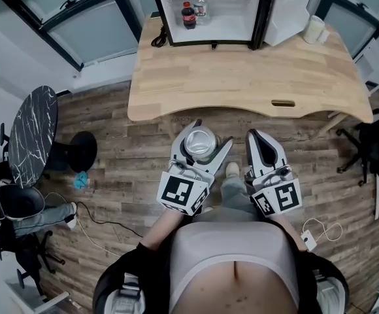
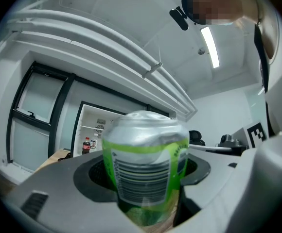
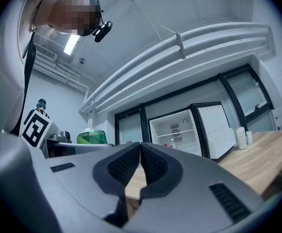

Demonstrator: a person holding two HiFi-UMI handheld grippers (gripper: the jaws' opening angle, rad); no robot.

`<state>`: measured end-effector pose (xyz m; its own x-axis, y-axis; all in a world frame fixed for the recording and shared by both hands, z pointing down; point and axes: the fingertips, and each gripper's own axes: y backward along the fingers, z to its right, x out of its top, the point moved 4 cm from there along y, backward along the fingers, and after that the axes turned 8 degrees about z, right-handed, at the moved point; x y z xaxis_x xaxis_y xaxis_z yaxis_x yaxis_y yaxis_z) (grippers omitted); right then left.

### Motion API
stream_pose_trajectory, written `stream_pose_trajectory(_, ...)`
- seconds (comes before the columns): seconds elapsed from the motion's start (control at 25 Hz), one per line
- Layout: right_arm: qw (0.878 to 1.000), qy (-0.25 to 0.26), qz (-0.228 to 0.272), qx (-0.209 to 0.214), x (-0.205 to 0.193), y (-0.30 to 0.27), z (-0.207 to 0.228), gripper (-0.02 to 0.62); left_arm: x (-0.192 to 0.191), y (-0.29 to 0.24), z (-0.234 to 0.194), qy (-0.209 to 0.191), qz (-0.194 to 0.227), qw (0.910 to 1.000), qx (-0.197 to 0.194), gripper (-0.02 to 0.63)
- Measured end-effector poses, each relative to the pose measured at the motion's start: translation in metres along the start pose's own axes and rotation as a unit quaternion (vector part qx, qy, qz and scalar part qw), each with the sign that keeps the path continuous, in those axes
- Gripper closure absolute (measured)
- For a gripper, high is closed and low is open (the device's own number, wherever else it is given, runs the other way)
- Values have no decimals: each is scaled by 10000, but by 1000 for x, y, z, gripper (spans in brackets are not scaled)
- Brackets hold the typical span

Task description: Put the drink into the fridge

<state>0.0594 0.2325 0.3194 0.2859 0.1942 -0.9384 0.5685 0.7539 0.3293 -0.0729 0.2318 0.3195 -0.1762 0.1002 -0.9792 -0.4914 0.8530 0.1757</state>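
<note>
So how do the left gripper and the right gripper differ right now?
The left gripper has its jaws spread around a green can and gripping it. The right gripper has its jaws pressed together with nothing between them. In the head view the left gripper angles rightward and the right gripper leftward, so they lean toward each other. Both are held short of the wooden table, facing the open fridge.

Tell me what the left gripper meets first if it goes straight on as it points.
Likely the wooden table at its near edge, the gripped can leading. If the left gripper rides above the tabletop, the way looks free to the open fridge; height is unclear.
</note>
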Motion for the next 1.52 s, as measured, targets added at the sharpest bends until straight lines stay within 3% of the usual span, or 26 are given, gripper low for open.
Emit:
stream_pose_trajectory(0.8,9984,-35,-26,567,-13,-131,142,568,-12,-173,-60,-28,145,9989,448,264)
stream_pose_trajectory(1.16,9972,-49,-21,741,-22,-152,175,568,-20,-209,-67,-100,190,9980,588,264)
stream_pose_trajectory(1.52,9964,-121,-110,828,-28,-158,179,568,-25,-216,-70,-55,131,9977,662,264)
